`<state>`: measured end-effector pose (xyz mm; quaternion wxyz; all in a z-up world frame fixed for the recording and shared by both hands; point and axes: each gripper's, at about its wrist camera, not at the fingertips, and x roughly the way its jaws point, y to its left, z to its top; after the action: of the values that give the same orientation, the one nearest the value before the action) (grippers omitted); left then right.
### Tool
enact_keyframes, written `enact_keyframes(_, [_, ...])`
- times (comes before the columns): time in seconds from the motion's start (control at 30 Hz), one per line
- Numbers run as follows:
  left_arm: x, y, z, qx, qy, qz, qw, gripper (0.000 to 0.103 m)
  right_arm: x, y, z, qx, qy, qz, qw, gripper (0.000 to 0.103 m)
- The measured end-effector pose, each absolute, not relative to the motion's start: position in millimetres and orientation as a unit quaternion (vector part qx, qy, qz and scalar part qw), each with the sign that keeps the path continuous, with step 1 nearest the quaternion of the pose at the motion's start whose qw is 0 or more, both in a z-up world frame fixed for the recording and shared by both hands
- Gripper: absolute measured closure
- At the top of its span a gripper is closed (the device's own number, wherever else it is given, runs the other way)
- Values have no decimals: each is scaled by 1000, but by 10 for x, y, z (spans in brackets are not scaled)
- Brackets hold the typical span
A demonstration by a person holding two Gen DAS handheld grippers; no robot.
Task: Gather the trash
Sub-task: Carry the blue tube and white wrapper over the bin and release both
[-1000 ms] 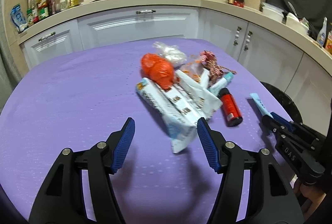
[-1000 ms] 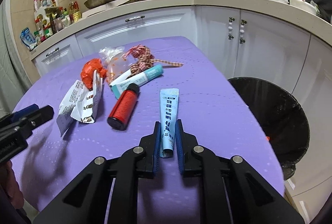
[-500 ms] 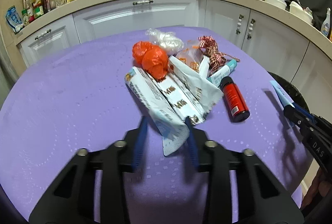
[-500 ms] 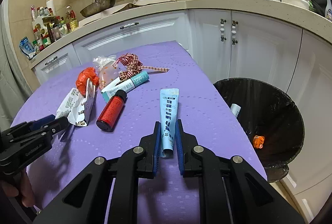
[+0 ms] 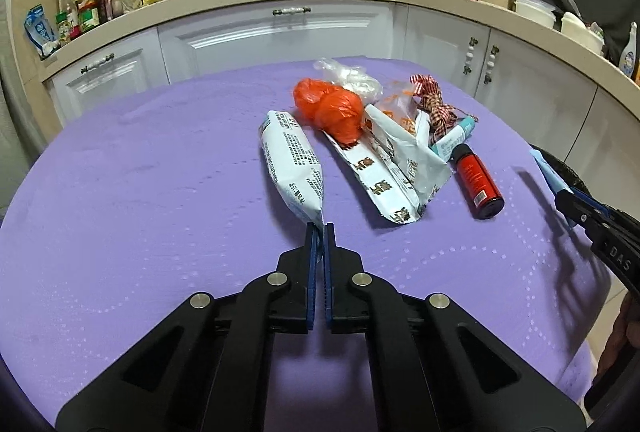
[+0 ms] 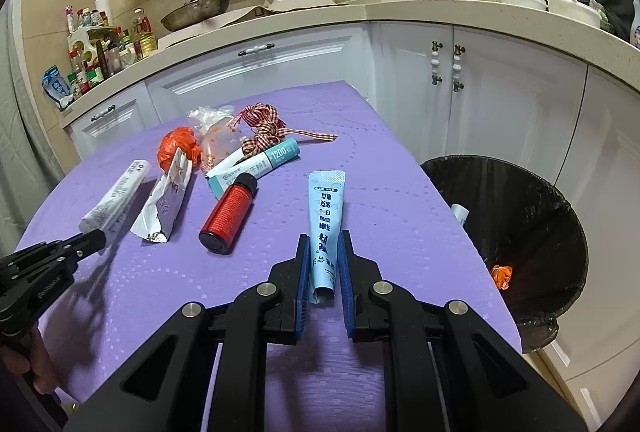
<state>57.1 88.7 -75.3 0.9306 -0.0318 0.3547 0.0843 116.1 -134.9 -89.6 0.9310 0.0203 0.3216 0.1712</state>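
On the purple table (image 5: 140,192) lies a pile of trash. My left gripper (image 5: 320,228) is closing its jaws on the near corner of a long white snack packet (image 5: 292,160), and the pads press on it. The right wrist view shows that left gripper (image 6: 94,240) and packet (image 6: 116,200) at the left, a shadow under the packet. My right gripper (image 6: 324,240) is shut on a light blue tube (image 6: 326,208), held above the table's right side. A black-lined bin (image 6: 560,192) stands below to the right.
An opened white wrapper (image 5: 384,168), an orange bag (image 5: 332,108), a red bottle (image 5: 478,178), a teal box (image 6: 256,164) and a checked ribbon (image 6: 264,128) stay on the table. White cabinets (image 6: 500,112) ring the table closely.
My left gripper went from wide open to shut on the white packet's corner, and the packet now sits apart from the other wrapper. The right gripper rose slightly with the tube.
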Motion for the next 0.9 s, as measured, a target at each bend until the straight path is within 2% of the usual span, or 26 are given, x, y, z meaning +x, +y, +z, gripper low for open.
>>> enact_keyframes(0.33, [446, 729, -503, -20, 330, 51, 942, 100, 1125, -1518, -798, 23, 307, 148, 940, 88])
enact_keyframes(0.9, [947, -587, -369, 42, 312, -113, 943, 100, 1247, -2471, -724, 57, 287, 38, 956, 88])
